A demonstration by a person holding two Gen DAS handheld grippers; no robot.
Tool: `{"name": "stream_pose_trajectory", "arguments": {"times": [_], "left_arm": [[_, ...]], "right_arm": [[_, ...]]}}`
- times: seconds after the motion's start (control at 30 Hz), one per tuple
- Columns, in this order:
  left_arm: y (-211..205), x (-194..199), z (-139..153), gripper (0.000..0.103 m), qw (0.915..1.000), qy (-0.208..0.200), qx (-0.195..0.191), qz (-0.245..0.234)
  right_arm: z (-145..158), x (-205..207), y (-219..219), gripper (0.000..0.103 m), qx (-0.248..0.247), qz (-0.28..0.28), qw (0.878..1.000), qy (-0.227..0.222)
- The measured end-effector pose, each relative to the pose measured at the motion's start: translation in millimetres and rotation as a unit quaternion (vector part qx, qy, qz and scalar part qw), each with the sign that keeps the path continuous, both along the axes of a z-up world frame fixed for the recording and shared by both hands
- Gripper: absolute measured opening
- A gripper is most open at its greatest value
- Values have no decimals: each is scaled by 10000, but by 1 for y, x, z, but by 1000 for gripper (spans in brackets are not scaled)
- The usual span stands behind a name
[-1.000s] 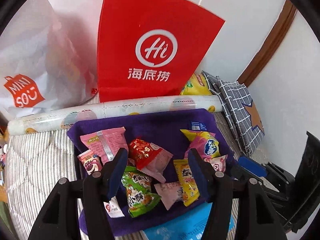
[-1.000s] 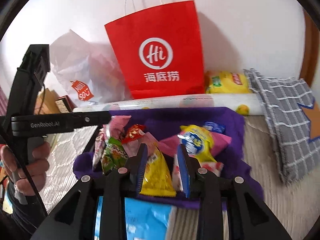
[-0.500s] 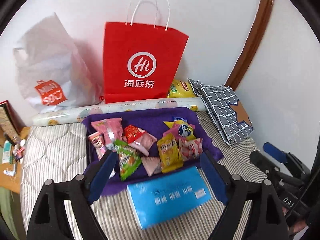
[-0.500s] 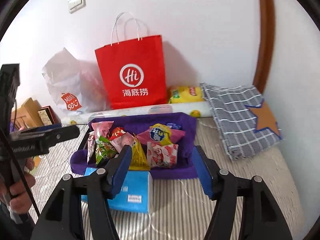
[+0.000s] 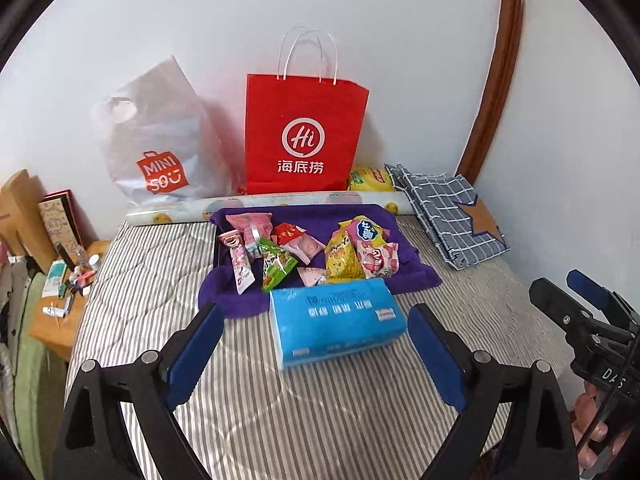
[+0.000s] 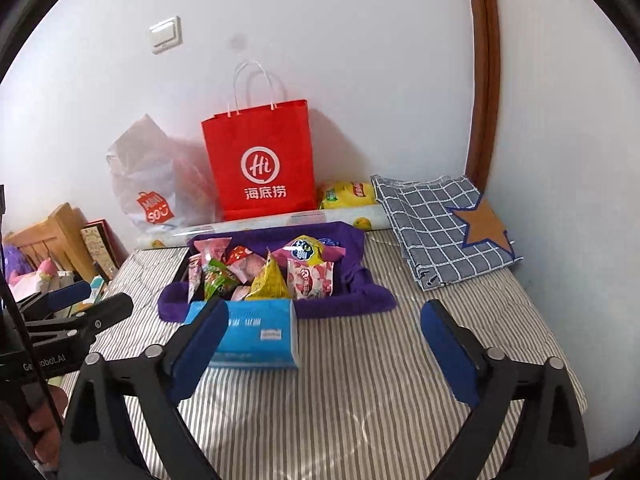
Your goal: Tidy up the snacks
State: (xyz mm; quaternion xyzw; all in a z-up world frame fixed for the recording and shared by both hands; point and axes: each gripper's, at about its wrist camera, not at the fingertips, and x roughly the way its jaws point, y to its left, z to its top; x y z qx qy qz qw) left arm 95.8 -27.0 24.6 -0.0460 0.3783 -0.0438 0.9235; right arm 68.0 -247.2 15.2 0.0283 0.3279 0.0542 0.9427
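Snacks are sitting on the purple cloth, behind the blue box, far from my claws, which are opening wide, holding nothing.

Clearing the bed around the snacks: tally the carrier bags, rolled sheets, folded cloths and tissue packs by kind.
Carrier bags: 2 (red paper bag with white handles, white plastic bag with orange logo)
Rolled printed sheet: 1
Folded grey checked cloth with brown star: 1
Blue soft tissue pack: 1
Total: 5
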Motion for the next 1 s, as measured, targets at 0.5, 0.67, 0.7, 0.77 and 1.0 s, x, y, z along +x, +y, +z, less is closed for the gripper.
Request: {"name": "stream_pose_trajectory", "arguments": {"times": [0.5,0.67,0.7,0.77,1.0], "left_arm": [[-9,-72,27,102,9983,-570,97,69],[-13,-80,27,102,9982,-585,105,51],[-15,-81,27,102,9982,-584,129,55],[-16,-83,26,102,9981,-592,158,50],[-19,-86,26,102,9982,-585,128,-1]], "right_arm": [[23,-69,-11,103,-38,-56,9991,-413],[27,-79,-10,103,-45,-67,9987,-495],[28,-80,-10,103,-32,-70,9987,-497],[29,-83,-12,103,-8,-80,9987,-508],[31,-86,-12,103,-4,-74,9985,-537]]}}
